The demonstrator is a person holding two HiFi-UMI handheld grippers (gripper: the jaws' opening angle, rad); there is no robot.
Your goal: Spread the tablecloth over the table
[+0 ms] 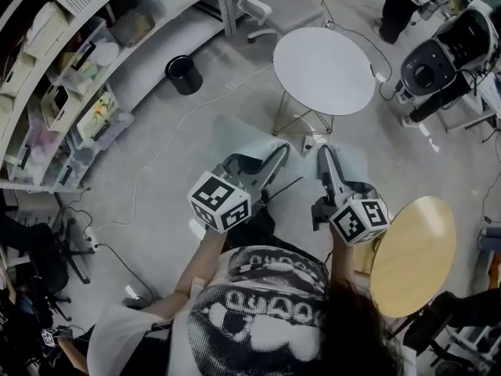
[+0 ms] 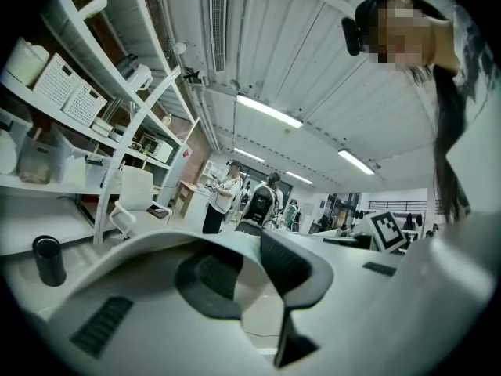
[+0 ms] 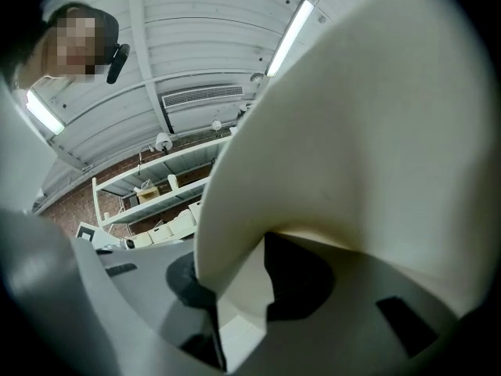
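Left gripper (image 1: pixel 277 157) and right gripper (image 1: pixel 324 157): both are pointing level, side by side, out ahead of the person.

Each claw is clenching an edge of the tablecloth (image 1: pixel 241 135). The cloth is hanging in the air between them, on the person's side of the round white table (image 1: pixel 325 73).

The cloth's outline is fading into the pale floor (image 1: pixel 172 171). The cloth is also filling most of the right gripper view.

The marker cubes (image 1: pixel 220 200) are covering both hands.

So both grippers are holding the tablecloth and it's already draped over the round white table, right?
Not quite. The left gripper and right gripper do hold the tablecloth, but it isn't over the round white table. The head view shows that tabletop bare, with the cloth held at the jaws, short of the table.
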